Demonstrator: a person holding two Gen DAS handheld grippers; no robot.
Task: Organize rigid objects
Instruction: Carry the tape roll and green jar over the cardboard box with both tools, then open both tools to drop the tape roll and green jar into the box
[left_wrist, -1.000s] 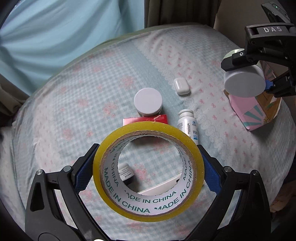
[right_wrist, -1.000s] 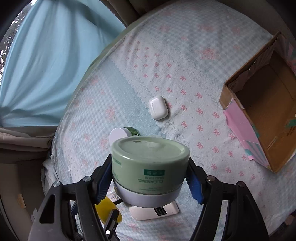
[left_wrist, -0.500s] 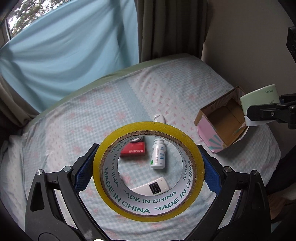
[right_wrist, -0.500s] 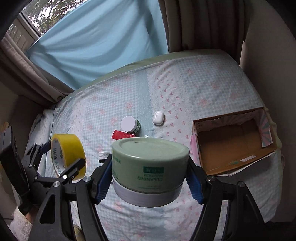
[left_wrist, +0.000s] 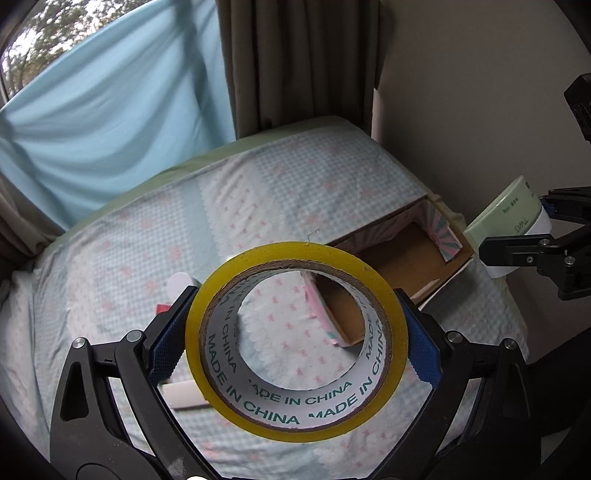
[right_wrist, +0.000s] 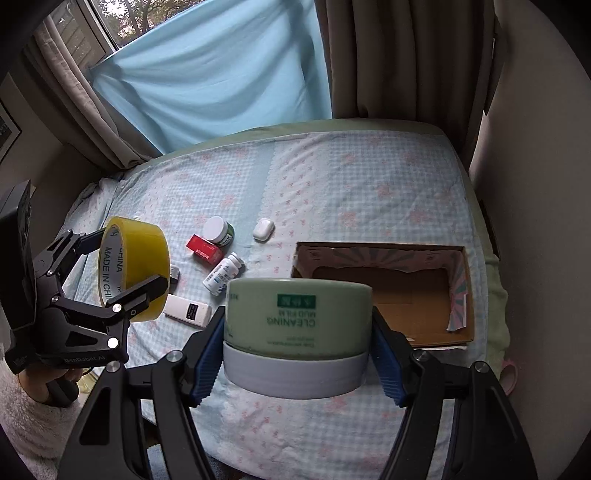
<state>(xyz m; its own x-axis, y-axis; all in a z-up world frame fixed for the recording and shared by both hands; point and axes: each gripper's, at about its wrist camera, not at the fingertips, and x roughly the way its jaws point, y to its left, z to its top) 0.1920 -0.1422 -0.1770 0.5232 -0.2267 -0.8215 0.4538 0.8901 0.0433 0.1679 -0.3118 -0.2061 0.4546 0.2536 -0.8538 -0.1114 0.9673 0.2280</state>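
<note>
Only R wrist cam shows pill bottle (right_wrist: 223, 275), earbud case (right_wrist: 263, 229).

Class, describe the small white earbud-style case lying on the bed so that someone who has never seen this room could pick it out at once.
Start at the open cardboard box on the checked bedspread, then look to its upper left in the right wrist view. There, lying alone to the right of a green jar with a white lid, is the white case. Unlike its neighbours, it is a plain, rounded pebble with no label or cap.
</note>
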